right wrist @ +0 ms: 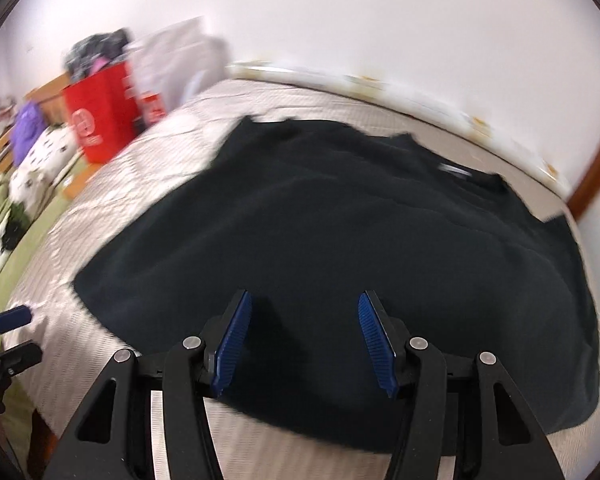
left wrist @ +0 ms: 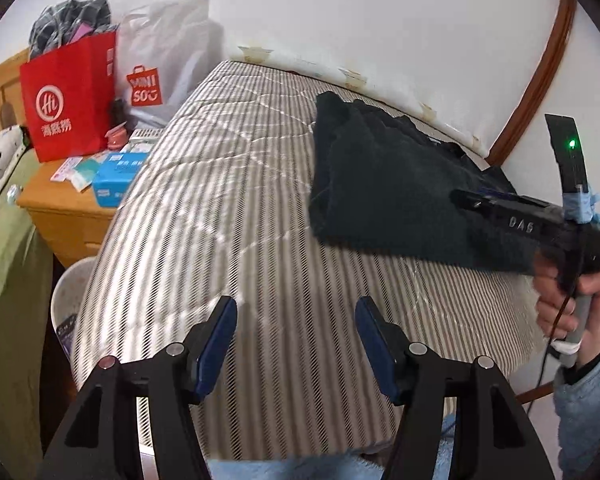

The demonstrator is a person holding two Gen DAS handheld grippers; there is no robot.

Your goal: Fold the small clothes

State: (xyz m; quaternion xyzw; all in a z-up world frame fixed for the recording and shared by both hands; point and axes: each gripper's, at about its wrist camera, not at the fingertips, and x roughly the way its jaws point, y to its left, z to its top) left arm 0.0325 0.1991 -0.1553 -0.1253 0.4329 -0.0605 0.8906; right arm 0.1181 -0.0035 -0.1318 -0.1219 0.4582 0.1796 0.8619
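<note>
Place: a home bedroom.
Evidence: striped mattress [left wrist: 220, 200] ahead of the fingers; wooden nightstand [left wrist: 60, 216] and red shopping bag [left wrist: 66, 100] far left.

Red bag [left wrist: 70, 96] and white bag [left wrist: 168, 56] on nightstand [left wrist: 56, 208].

We see a dark garment [right wrist: 340, 240] spread mostly flat on the striped bed [left wrist: 228, 200], toward its far right.

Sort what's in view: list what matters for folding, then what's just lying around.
For the job:
black garment
striped mattress
left claw, open
right claw, open

Lying about:
red paper bag
white Miniso bag
blue box
wooden nightstand
</note>
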